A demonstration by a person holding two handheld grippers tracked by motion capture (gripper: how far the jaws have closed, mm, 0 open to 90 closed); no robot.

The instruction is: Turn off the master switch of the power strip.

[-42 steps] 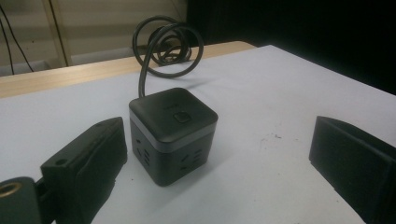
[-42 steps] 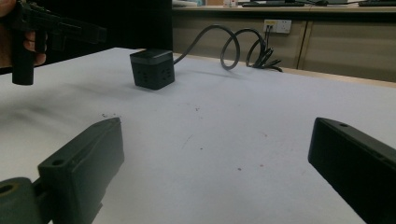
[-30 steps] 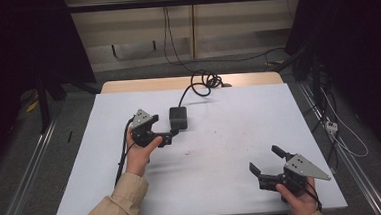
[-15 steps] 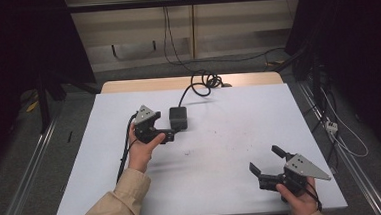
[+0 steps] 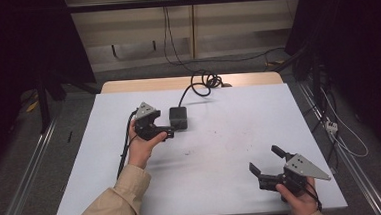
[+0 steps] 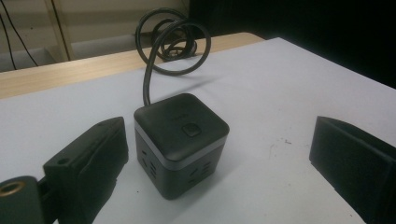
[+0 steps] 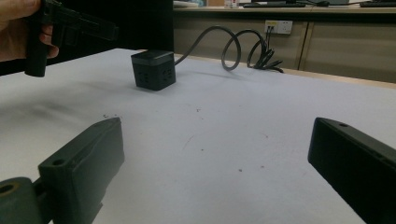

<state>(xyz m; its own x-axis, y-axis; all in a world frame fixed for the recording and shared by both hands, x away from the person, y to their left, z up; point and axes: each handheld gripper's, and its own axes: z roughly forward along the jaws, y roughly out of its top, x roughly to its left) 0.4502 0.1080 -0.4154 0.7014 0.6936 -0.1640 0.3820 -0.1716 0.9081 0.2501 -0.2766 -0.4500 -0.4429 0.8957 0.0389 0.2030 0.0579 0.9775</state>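
The left gripper (image 5: 166,132) is held just above the table (image 5: 231,150), jaws spread wide and gripping nothing. The cube (image 6: 181,142), a black socket block with a button on its top face, stands upright on the table directly ahead of this gripper, between the lines of its two jaws but beyond their tips; in the left gripper view it sits closer to the left-hand jaw, without visible contact. The cable (image 6: 161,51) leaves the cube's far side and coils at the table's far edge, beyond the gripper. The right gripper (image 5: 266,161) rests low near the table's near edge, jaws wide apart and empty. From this gripper, the cube (image 7: 153,70) lies well ahead and to the left, with bare tabletop between.
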